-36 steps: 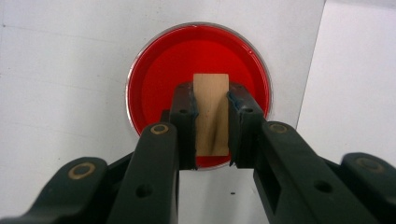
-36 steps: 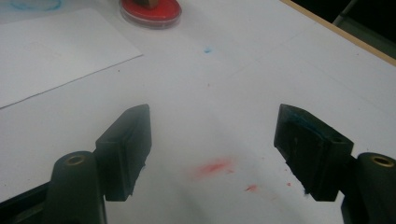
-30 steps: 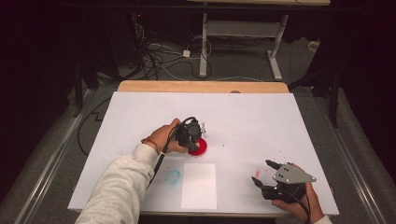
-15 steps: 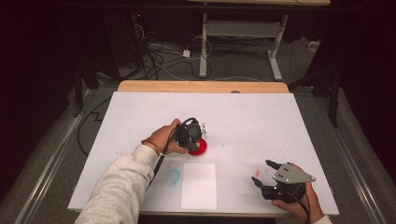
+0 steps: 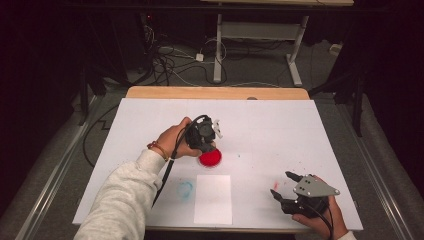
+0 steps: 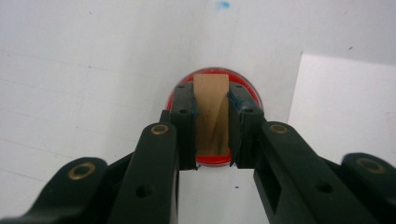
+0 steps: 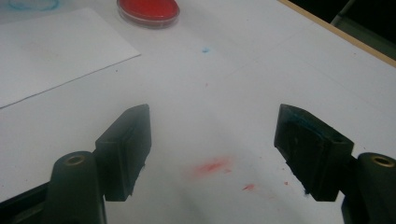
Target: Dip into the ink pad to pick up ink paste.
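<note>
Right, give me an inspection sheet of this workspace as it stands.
Surface: white covered table with red and blue ink smudges.
Job's things: wooden stamp over the red ink pad; white paper sheet in front of it.
Clutter: nothing seen.
Grippers: left gripper shut on the wooden stamp; right gripper open, nothing between its jaws, over a red smudge.
Cables: black cable trailing from the left gripper.
Surroundings: dark floor, tangled floor cables, a desk frame behind.

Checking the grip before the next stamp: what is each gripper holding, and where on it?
The left gripper pinches a wooden stamp block by its two sides, above the red ink pad. The right gripper holds nothing.
</note>
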The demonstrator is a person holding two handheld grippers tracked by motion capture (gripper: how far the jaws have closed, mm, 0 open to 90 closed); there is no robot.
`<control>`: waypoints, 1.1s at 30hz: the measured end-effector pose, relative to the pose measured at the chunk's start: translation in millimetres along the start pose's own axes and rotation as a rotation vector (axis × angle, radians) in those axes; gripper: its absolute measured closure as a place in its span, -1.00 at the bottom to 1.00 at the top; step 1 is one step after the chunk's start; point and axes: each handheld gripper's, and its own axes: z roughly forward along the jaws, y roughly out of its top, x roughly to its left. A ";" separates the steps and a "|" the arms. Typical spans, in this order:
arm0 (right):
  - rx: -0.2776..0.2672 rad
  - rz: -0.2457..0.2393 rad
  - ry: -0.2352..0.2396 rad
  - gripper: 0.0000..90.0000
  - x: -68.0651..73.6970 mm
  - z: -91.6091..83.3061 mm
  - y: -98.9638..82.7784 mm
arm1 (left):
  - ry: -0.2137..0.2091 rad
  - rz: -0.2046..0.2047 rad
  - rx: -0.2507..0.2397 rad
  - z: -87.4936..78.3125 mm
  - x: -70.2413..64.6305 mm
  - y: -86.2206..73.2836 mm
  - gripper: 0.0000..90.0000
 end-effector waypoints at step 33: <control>0.017 -0.008 0.005 -0.39 0.7 1.2 -1.2 | -0.120 -0.050 0.102 57.2 5.0 -7.5 0.63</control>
